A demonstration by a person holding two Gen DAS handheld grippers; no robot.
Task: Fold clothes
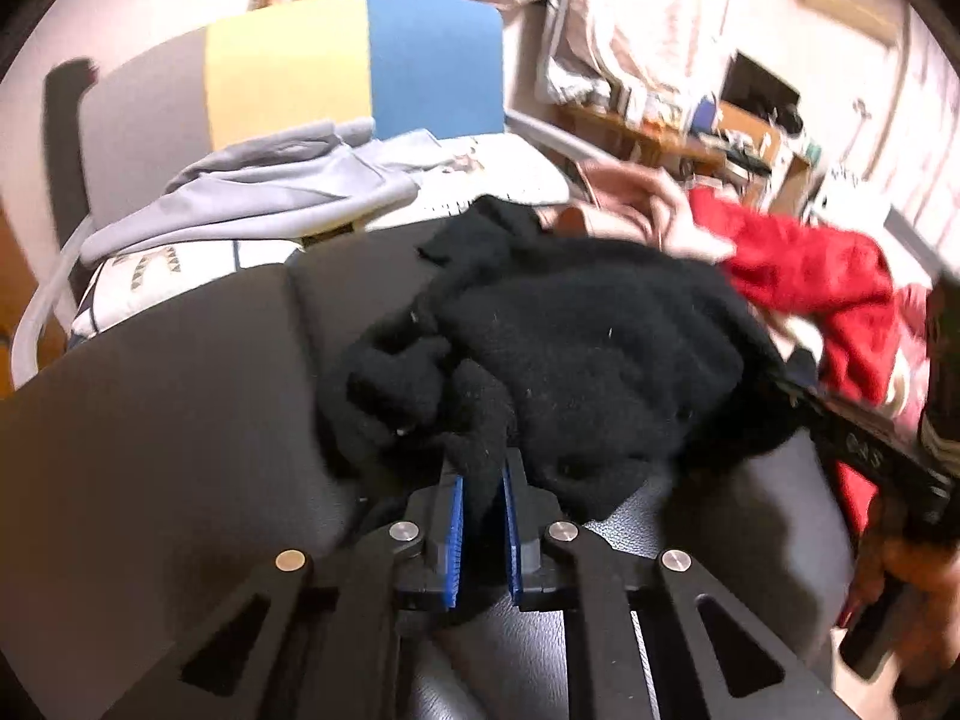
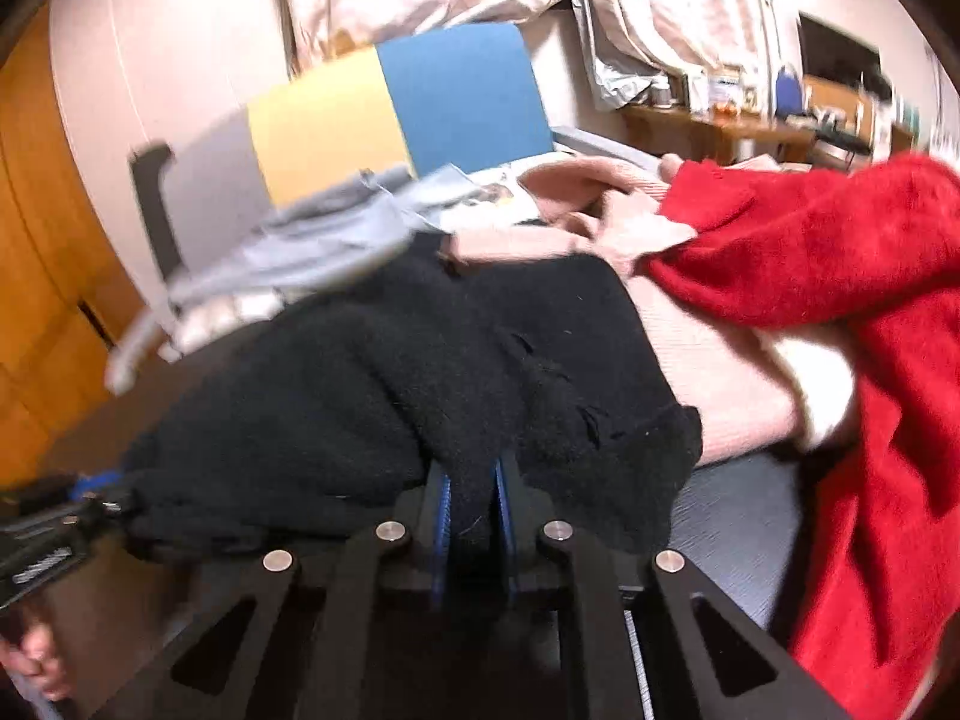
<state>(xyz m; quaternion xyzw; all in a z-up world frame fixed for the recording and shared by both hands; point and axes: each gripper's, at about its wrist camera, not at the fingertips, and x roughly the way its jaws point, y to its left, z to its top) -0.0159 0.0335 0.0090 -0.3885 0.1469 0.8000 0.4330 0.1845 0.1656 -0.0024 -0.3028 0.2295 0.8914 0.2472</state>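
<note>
A fuzzy black garment point(image 1: 576, 348) lies crumpled on a dark leather surface point(image 1: 168, 408). My left gripper point(image 1: 483, 480) is shut on a fold at its near edge, the cloth pinched between the blue pads point(image 1: 456, 510). In the right wrist view the same black garment point(image 2: 432, 372) fills the middle, and my right gripper point(image 2: 472, 480) is shut on its near hem. The right gripper's body shows at the right edge of the left wrist view, and the left gripper's body at the lower left of the right wrist view.
A red fleece garment point(image 2: 840, 312) and a pink garment point(image 2: 720, 384) lie to the right. A grey garment point(image 1: 252, 198) sits behind on a patterned cloth point(image 1: 180, 276). A chair back in grey, yellow and blue point(image 1: 336, 72) stands beyond. Cluttered shelves point(image 1: 720, 132) are far right.
</note>
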